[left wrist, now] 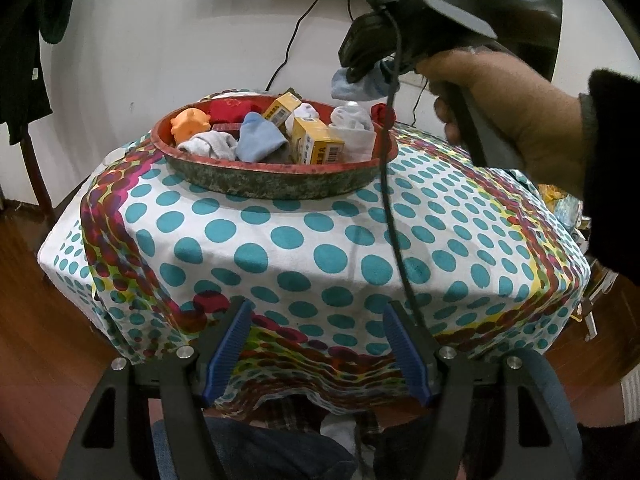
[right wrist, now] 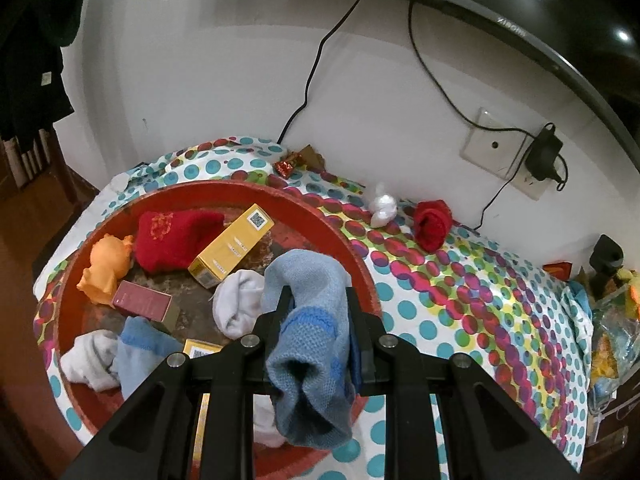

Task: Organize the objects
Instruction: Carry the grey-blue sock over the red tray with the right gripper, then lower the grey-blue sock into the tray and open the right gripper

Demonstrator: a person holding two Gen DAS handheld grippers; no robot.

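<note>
A round red tray (left wrist: pixel 272 180) stands on the dotted tablecloth (left wrist: pixel 288 248). It holds an orange toy pig (left wrist: pixel 191 121), a red sock (right wrist: pixel 172 240), yellow boxes (left wrist: pixel 316 142), a dark red box (right wrist: pixel 142 300), a blue sock (left wrist: pixel 258 136) and white socks (left wrist: pixel 210 145). My right gripper (right wrist: pixel 319 298) is shut on a light blue sock (right wrist: pixel 308 320) and hangs over the tray's right side; in the left wrist view that right gripper (left wrist: pixel 354 70) and sock (left wrist: pixel 352 86) are above the tray's far rim. A rolled red sock (right wrist: pixel 432 224) and a white sock ball (right wrist: pixel 382 208) lie on the cloth behind the tray. My left gripper (left wrist: pixel 316 320) stands open at the table's near edge, holding nothing.
A white wall with a screen (right wrist: pixel 440 4), hanging cables and a plugged-in adapter (right wrist: pixel 544 152) backs the table. Colourful clutter (right wrist: pixel 612 332) lies at the table's right end. A small red item (right wrist: pixel 286 166) sits at the back edge. Dark clothes (left wrist: pixel 24 60) hang at the left.
</note>
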